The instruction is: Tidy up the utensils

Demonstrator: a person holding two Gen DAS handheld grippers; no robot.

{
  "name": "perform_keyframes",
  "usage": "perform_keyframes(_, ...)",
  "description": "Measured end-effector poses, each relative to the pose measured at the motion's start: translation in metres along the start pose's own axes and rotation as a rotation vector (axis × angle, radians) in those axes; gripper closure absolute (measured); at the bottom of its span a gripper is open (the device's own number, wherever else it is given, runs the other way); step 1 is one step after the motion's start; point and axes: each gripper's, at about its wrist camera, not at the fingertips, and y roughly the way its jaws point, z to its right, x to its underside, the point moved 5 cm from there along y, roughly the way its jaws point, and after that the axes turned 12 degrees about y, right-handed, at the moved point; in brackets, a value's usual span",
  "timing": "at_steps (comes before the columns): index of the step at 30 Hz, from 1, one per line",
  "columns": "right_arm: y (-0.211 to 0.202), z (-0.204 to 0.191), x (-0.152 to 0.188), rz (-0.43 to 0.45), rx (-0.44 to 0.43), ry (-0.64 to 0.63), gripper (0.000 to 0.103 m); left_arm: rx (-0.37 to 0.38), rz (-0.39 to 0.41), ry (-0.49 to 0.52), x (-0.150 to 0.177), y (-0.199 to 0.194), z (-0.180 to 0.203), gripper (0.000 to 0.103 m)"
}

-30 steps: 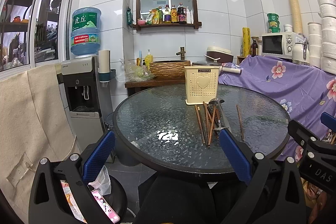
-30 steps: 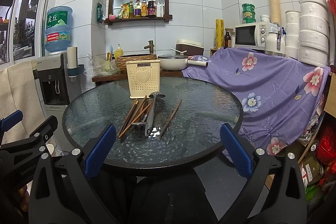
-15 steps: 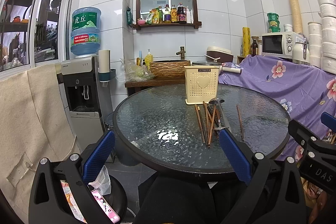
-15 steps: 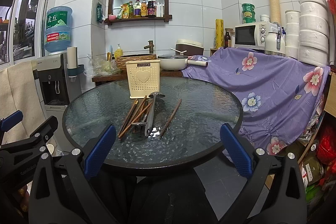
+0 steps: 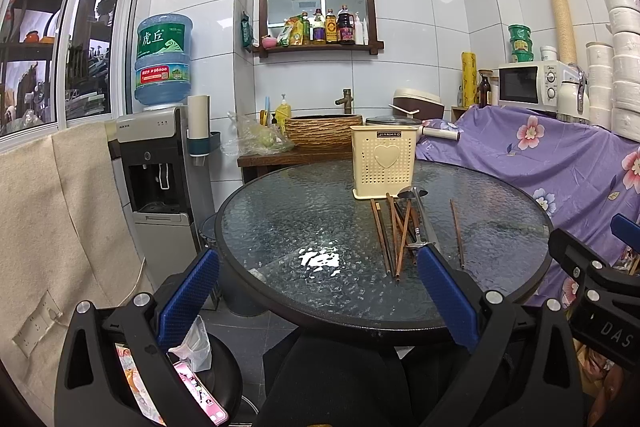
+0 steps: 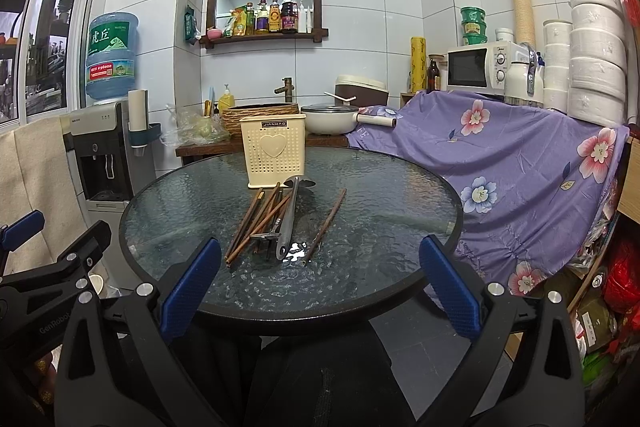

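A cream perforated utensil holder (image 5: 382, 161) (image 6: 273, 151) with a heart on its front stands upright on a round glass table (image 5: 288, 223) (image 6: 392, 211). In front of it lie several brown chopsticks (image 5: 384, 237) (image 6: 256, 217), a metal ladle (image 6: 289, 215) (image 5: 420, 215) and a fork (image 6: 266, 237). One chopstick (image 6: 326, 223) (image 5: 456, 233) lies apart to the right. My left gripper (image 5: 318, 259) and my right gripper (image 6: 318, 247) are both open and hold nothing, short of the table's near edge.
A water dispenser (image 5: 160, 163) stands left of the table. A purple floral cloth (image 6: 520, 163) covers furniture on the right, with a microwave (image 6: 478, 67) above. Behind the table is a wooden counter with a woven basin (image 5: 320, 131) and a pot (image 6: 330, 117).
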Motion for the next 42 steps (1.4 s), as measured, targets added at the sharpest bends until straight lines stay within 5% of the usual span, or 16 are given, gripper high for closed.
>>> perform_keyframes(25, 0.014, 0.0, 0.003, -0.054, 0.006, 0.003, 0.005, -0.004, -0.013, -0.006, 0.0, 0.002, 0.0, 0.006)
perform_keyframes(31, 0.034, -0.001, 0.008, -0.122, 0.011, -0.01, 0.005, 0.176, 0.017, -0.073, 0.0, 0.011, -0.004, 0.006)
perform_keyframes(39, 0.072, -0.002, 0.005, -0.19, 0.019, -0.078, 0.005, 0.179, -0.133, -0.015, 0.003, 0.058, 0.006, 0.006)
perform_keyframes(42, 0.093, 0.004, 0.007, -0.238, 0.029, -0.086, 0.006, 0.202, -0.162, 0.047, 0.004, 0.075, 0.013, 0.017)
